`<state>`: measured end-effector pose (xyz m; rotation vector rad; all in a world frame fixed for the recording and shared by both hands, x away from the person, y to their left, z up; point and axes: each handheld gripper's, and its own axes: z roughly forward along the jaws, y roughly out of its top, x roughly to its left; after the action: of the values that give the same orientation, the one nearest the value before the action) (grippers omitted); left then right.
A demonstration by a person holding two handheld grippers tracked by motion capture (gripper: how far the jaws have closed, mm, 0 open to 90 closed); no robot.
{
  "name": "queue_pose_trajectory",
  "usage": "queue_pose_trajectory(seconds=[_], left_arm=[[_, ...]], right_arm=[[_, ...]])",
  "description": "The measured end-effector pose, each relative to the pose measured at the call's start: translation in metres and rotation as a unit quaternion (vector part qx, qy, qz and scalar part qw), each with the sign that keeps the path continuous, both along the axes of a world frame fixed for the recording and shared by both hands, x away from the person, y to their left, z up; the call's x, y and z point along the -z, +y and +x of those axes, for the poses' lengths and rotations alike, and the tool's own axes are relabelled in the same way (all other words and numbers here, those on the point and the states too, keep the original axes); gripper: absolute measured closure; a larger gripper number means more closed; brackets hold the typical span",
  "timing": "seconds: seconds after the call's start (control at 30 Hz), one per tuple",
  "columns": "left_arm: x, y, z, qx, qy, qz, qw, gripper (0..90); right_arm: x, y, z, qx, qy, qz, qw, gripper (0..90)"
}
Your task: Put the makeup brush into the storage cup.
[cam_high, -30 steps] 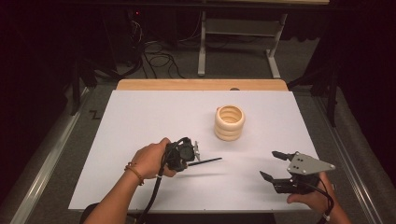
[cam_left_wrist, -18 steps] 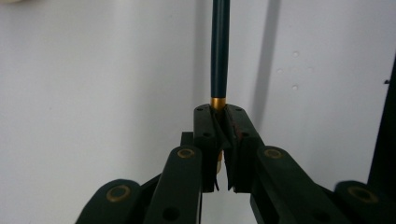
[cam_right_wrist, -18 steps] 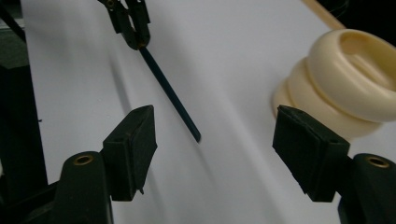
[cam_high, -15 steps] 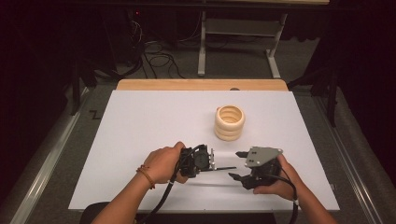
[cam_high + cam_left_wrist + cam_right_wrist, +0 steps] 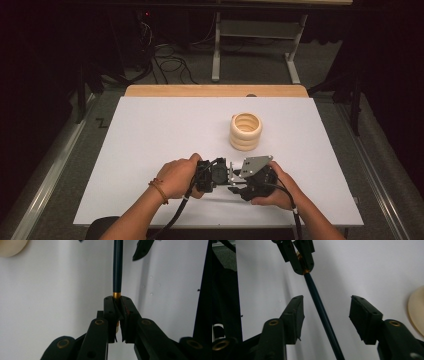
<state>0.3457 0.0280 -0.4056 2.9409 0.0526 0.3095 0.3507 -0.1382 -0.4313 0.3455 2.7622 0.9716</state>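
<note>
While the left gripper (image 5: 117,315) clamps the gold-banded end of a dark rod (image 5: 117,267), the shaft runs out between the right gripper's (image 5: 325,315) jaws, which stand wide apart and touch nothing. If those jaws close off-centre, the rod could likely twist or slip from the left grip. Beyond both grippers, stacked rings (image 5: 246,131) sit on the worktop (image 5: 150,130).

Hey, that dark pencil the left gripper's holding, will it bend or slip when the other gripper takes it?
The pencil juts out straight from the left gripper, so it is probably stiff. Its glossy round shaft may twist or slide between the open right gripper pads.
</note>
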Motion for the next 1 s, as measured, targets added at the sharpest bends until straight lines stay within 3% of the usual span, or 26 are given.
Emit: queue_pose_trajectory(seconds=[0.03,0.27,0.3,0.5,0.63,0.7,0.73,0.77,1.0], left_arm=[[0.000,-0.001,0.000,0.004,-0.001,0.001,1.0000,84.1],[-0.001,-0.005,-0.002,0.005,-0.004,-0.002,1.0000,84.1],[-0.002,-0.004,-0.003,0.003,-0.005,-0.014,0.9999,84.1],[0.000,-0.003,-0.004,0.006,-0.010,-0.016,0.9998,83.9],[0.002,-0.004,-0.004,0.006,-0.007,-0.014,0.9999,83.8],[0.003,-0.004,-0.004,0.007,-0.008,-0.006,0.9999,84.0],[0.004,-0.004,-0.004,0.008,-0.009,-0.001,0.9999,84.0],[0.006,-0.004,-0.003,0.009,-0.008,-0.005,0.9999,84.0],[0.006,-0.002,-0.002,0.009,-0.015,-0.015,0.9997,81.8]], right_arm=[[0.002,0.002,0.001,-0.001,0.011,0.003,0.9999,51.8],[0.009,0.005,0.005,0.003,0.031,0.006,0.9995,60.5],[0.009,0.005,0.005,0.000,0.036,0.007,0.9993,62.6],[0.013,0.002,0.006,-0.017,0.047,0.011,0.9987,75.4],[0.015,0.001,0.004,-0.026,0.051,0.019,0.9982,78.9],[0.015,0.001,0.005,-0.023,0.056,0.034,0.9976,70.1],[0.015,0.001,0.005,-0.023,0.056,0.034,0.9976,70.1],[0.015,-0.001,0.007,-0.022,0.061,0.049,0.9966,73.2],[0.016,-0.001,0.004,-0.043,0.056,0.039,0.9967,83.1]])
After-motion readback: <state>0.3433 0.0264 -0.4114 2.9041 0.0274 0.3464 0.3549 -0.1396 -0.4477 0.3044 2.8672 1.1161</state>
